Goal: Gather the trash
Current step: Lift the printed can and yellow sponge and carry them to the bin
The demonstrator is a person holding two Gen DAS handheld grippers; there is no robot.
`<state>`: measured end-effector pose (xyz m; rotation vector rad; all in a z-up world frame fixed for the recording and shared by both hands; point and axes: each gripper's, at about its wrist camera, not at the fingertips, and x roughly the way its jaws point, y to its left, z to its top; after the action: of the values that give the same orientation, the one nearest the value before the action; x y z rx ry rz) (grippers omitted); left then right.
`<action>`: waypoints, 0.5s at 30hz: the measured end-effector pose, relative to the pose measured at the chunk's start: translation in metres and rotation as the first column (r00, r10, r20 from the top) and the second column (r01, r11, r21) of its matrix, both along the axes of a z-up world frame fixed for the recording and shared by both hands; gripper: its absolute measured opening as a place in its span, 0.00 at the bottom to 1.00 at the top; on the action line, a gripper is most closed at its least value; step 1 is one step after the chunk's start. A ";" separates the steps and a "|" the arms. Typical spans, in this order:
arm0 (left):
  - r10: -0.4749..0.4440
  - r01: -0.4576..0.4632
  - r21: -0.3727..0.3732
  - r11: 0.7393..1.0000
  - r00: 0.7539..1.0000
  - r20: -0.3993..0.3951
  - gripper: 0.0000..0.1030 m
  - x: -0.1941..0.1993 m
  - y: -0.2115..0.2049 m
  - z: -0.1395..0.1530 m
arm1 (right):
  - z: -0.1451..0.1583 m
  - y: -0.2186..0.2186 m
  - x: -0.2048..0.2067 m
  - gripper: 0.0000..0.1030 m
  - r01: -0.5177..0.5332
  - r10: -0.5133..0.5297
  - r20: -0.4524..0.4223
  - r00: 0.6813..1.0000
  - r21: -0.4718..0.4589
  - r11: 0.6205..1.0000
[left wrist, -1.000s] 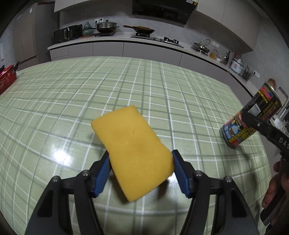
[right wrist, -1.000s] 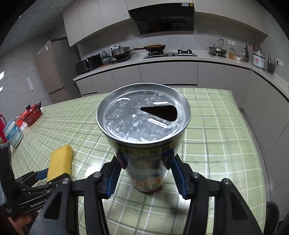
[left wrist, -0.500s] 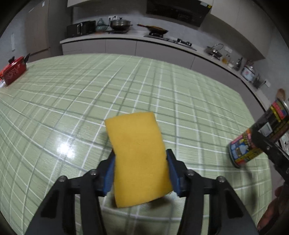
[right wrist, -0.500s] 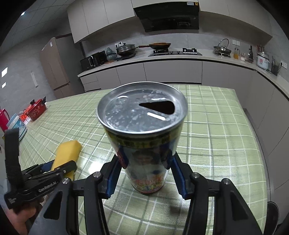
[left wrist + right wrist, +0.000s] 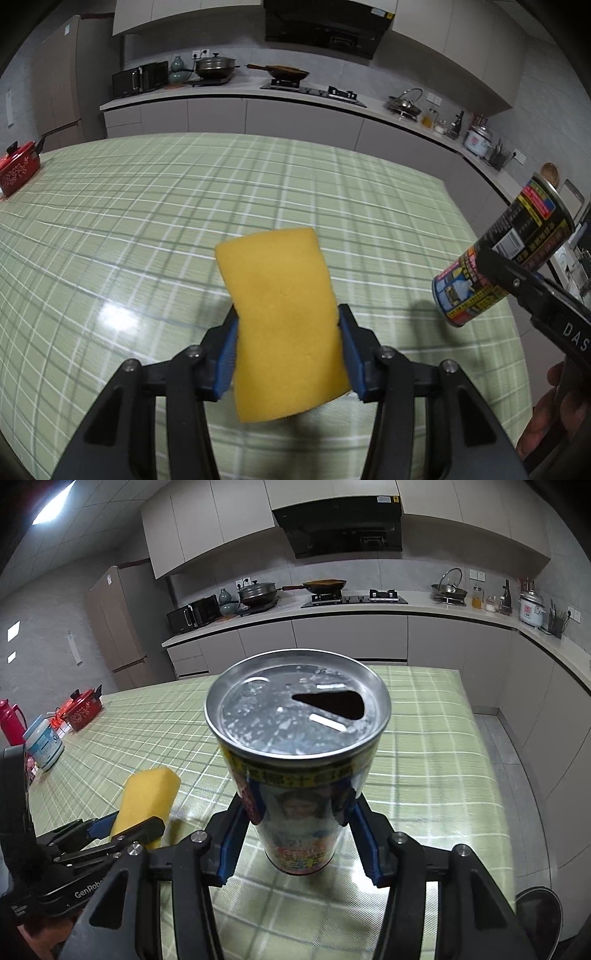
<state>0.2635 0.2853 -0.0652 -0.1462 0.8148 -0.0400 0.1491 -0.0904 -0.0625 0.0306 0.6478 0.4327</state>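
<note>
My left gripper (image 5: 289, 321) is shut on a yellow sponge (image 5: 280, 325), with the blue pads pressing its two long sides. The sponge sticks forward and hangs above the green checked tablecloth (image 5: 147, 221). In the right wrist view the sponge (image 5: 147, 801) shows at the lower left. My right gripper (image 5: 297, 812) is shut on an opened drink can (image 5: 295, 775), held upright off the table, its silver lid toward the camera. The left wrist view shows the same can (image 5: 502, 258) tilted at the right edge, with a hand below it.
A red pot (image 5: 83, 709), a white tub (image 5: 44, 742) and a red flask (image 5: 11, 720) stand along the table's left edge. The kitchen counter (image 5: 369, 607) with pans and a hob runs behind. A dark round object (image 5: 535, 912) lies on the floor at the lower right.
The left jaws closed onto the sponge, which turned straight between the pads. Both grippers rose and drew back from the table, each carrying its object.
</note>
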 end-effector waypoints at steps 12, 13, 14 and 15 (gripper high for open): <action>-0.060 0.060 0.013 0.998 0.998 0.013 0.49 -0.026 -0.075 0.011 | 0.014 -0.083 -0.037 0.53 0.030 -0.030 0.022 0.999 0.000 1.000; -0.070 0.069 0.014 0.997 0.997 0.014 0.49 -0.028 -0.083 0.013 | 0.015 -0.093 -0.040 0.53 0.037 -0.037 0.023 0.999 0.001 0.999; -0.080 0.080 0.015 0.997 0.997 0.016 0.49 -0.030 -0.093 0.015 | 0.017 -0.102 -0.043 0.53 0.044 -0.044 0.024 0.999 0.004 0.999; -0.087 0.086 0.014 0.996 0.996 0.018 0.49 -0.032 -0.099 0.016 | 0.018 -0.116 -0.046 0.53 0.056 -0.056 0.026 0.998 0.006 0.998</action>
<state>0.2316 0.1862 -0.0491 -0.0974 0.8020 -0.1174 0.1028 -0.2061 -0.0442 0.0473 0.6184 0.3801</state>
